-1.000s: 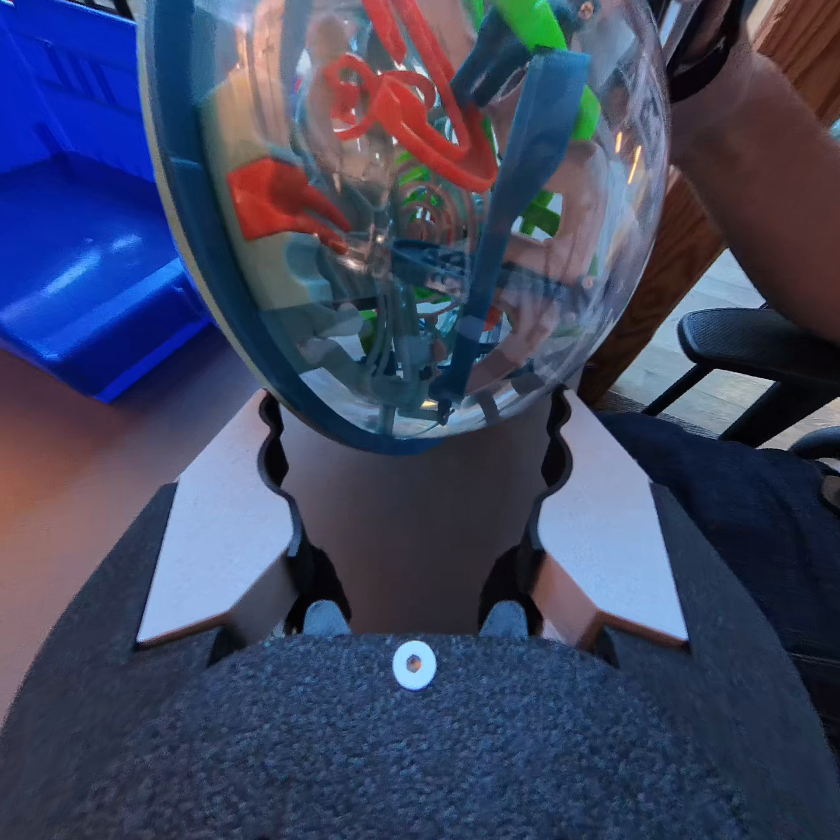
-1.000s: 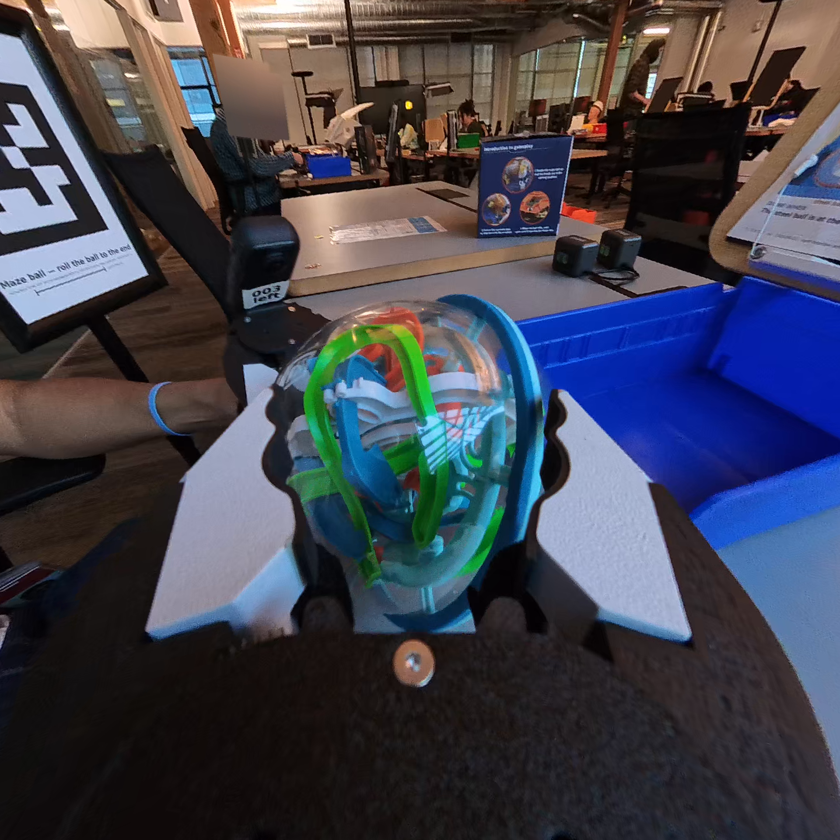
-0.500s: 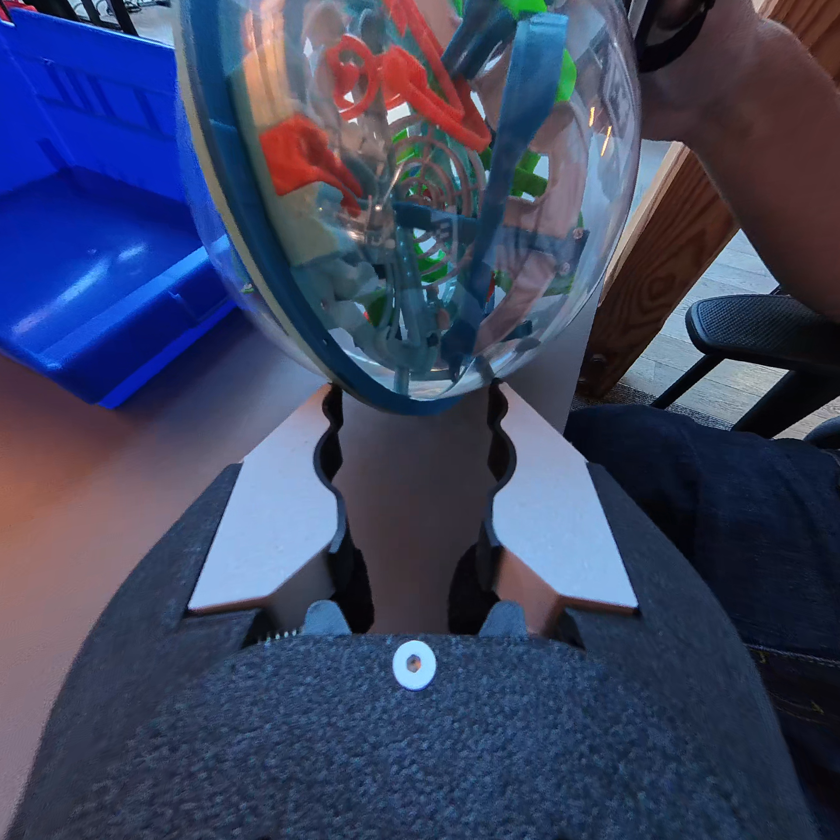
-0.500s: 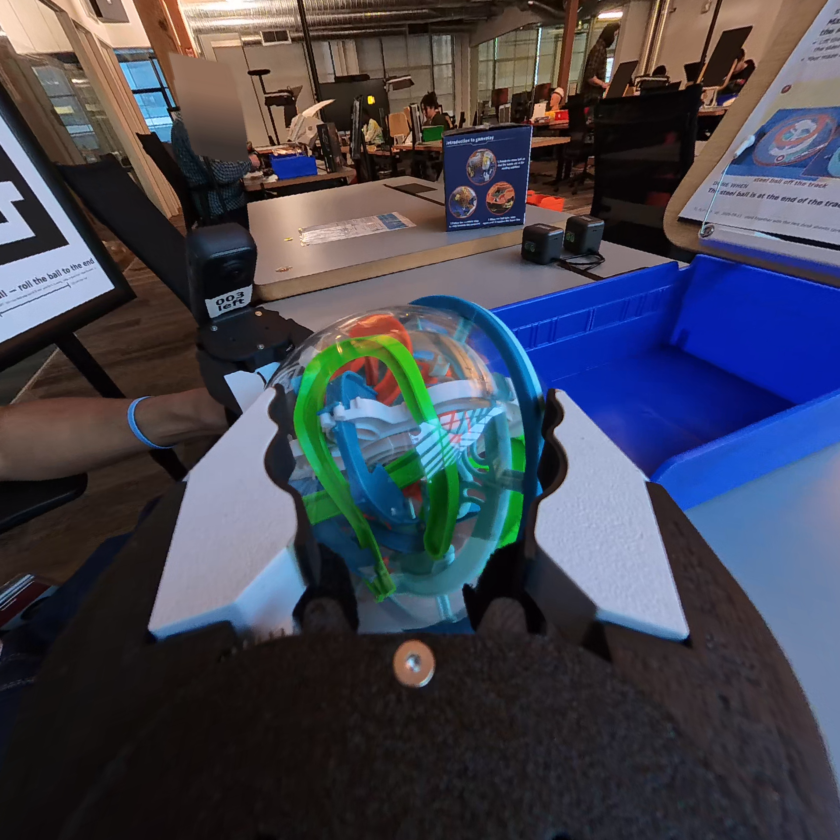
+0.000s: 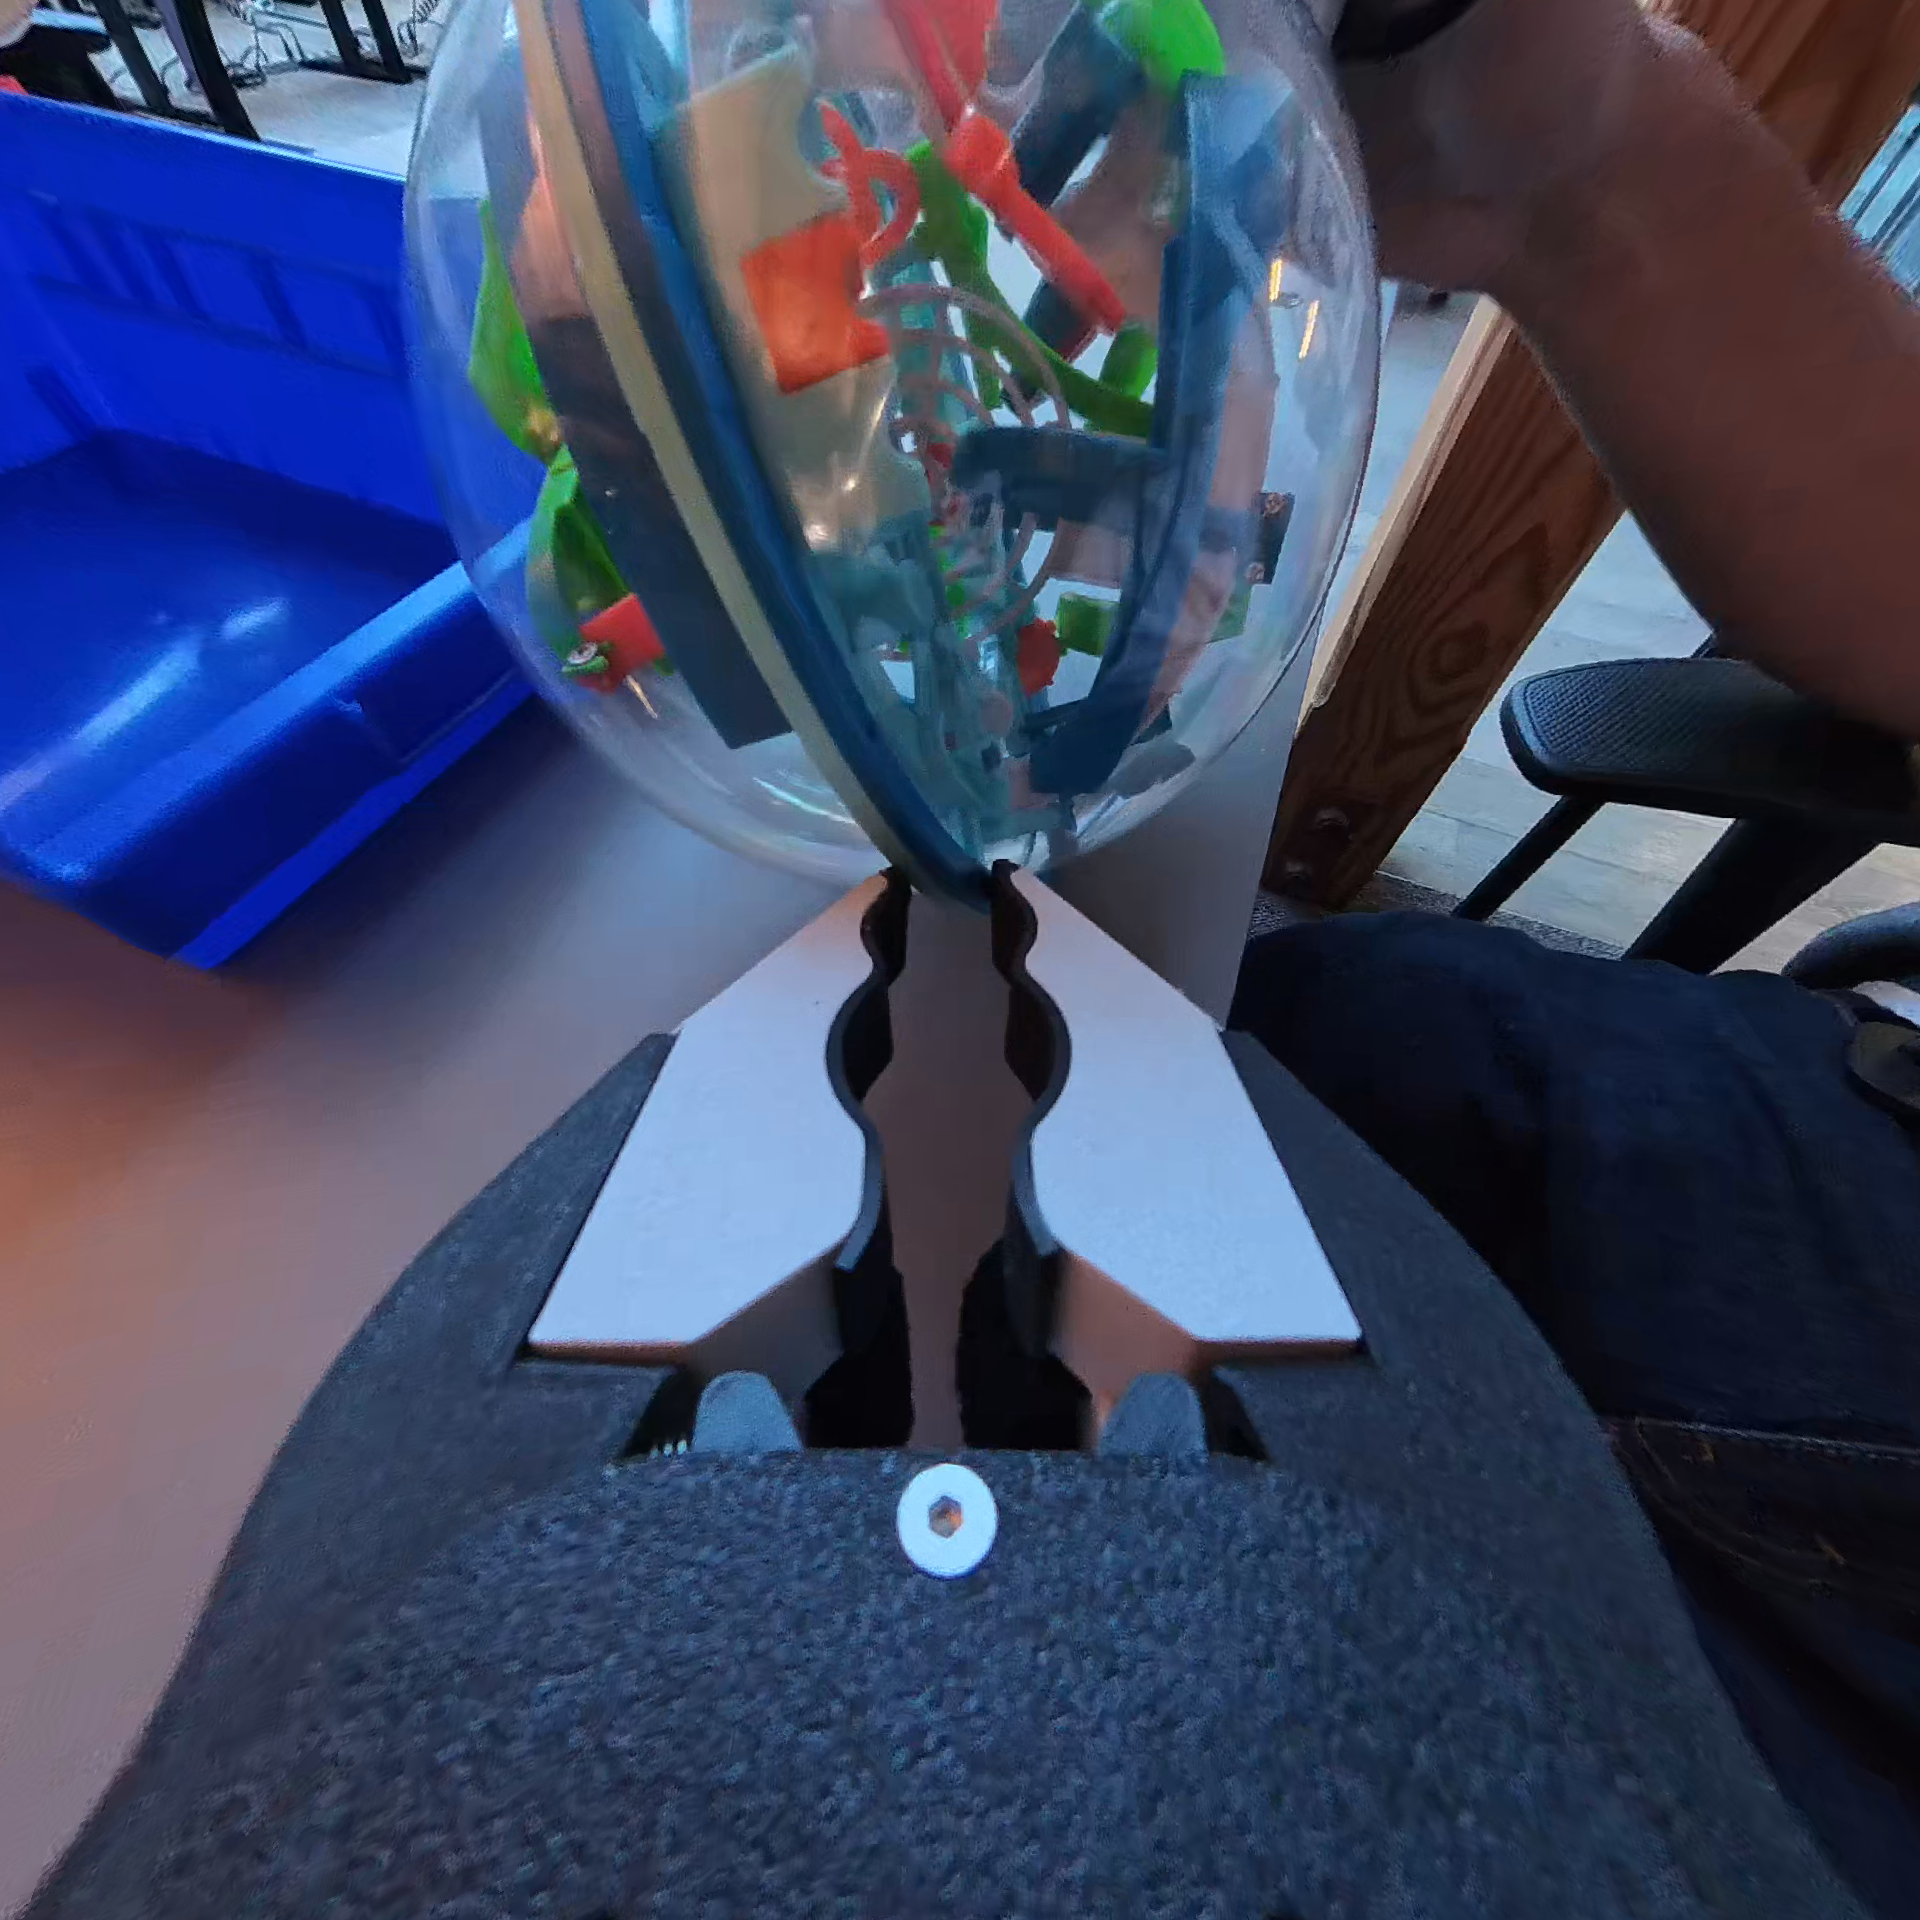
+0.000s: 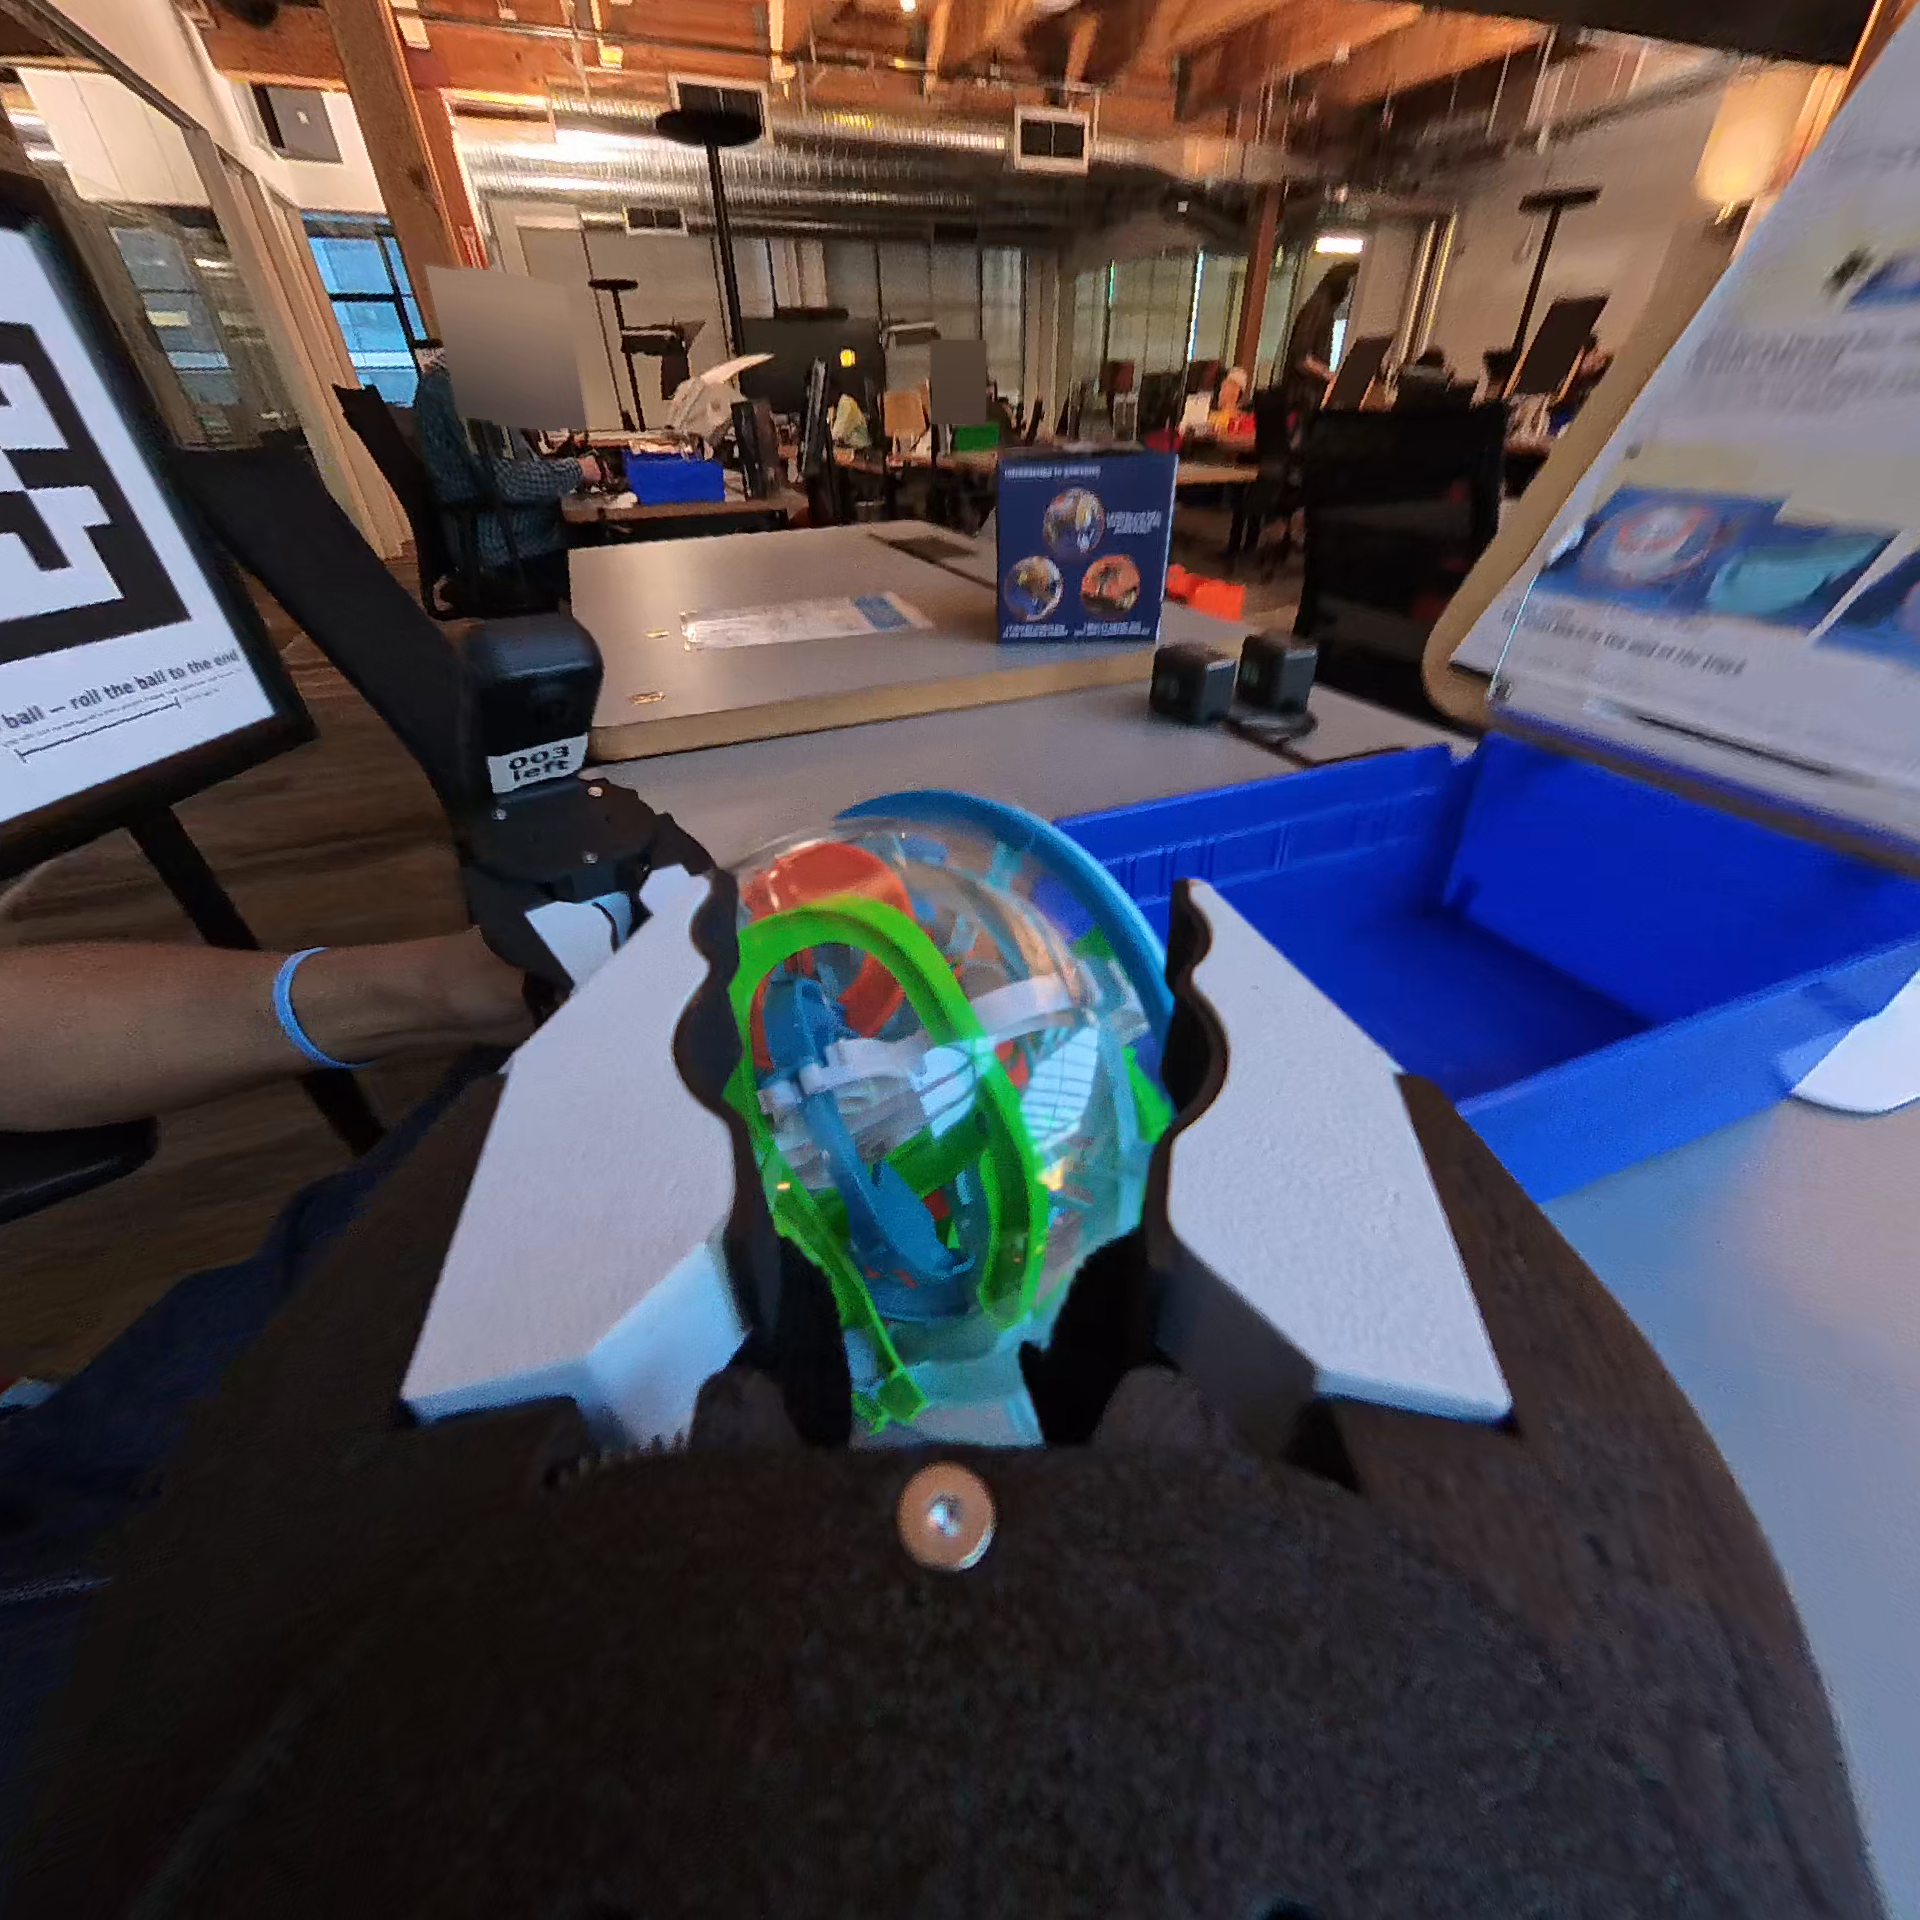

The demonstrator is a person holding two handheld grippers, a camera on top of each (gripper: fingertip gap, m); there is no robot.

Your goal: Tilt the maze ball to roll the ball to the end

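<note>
The maze ball (image 5: 894, 416) is a clear sphere with green, orange and blue tracks and a blue rim. It is held above the table. My right gripper (image 6: 951, 888) is shut on it, with a finger on each side of the sphere (image 6: 935, 1091). My left gripper (image 5: 940, 883) has narrowed to a small gap, and its tips pinch the blue rim at the bottom of the sphere. The left gripper also shows in the right wrist view (image 6: 540, 904), behind the sphere on the left. I cannot pick out the small ball inside.
A blue bin (image 5: 208, 623) (image 6: 1558, 935) stands on the grey table next to the sphere. A wooden post (image 5: 1455, 623), a chair armrest (image 5: 1683, 727) and the person's leg (image 5: 1558, 1143) are on the right. A sign board (image 6: 104, 571) and a leaning instruction sheet (image 6: 1714, 571) flank the scene.
My left gripper's jaws have closed from wide open to a narrow pinch on the blue rim. The sphere has turned, and its rim now runs towards the left fingertips.
</note>
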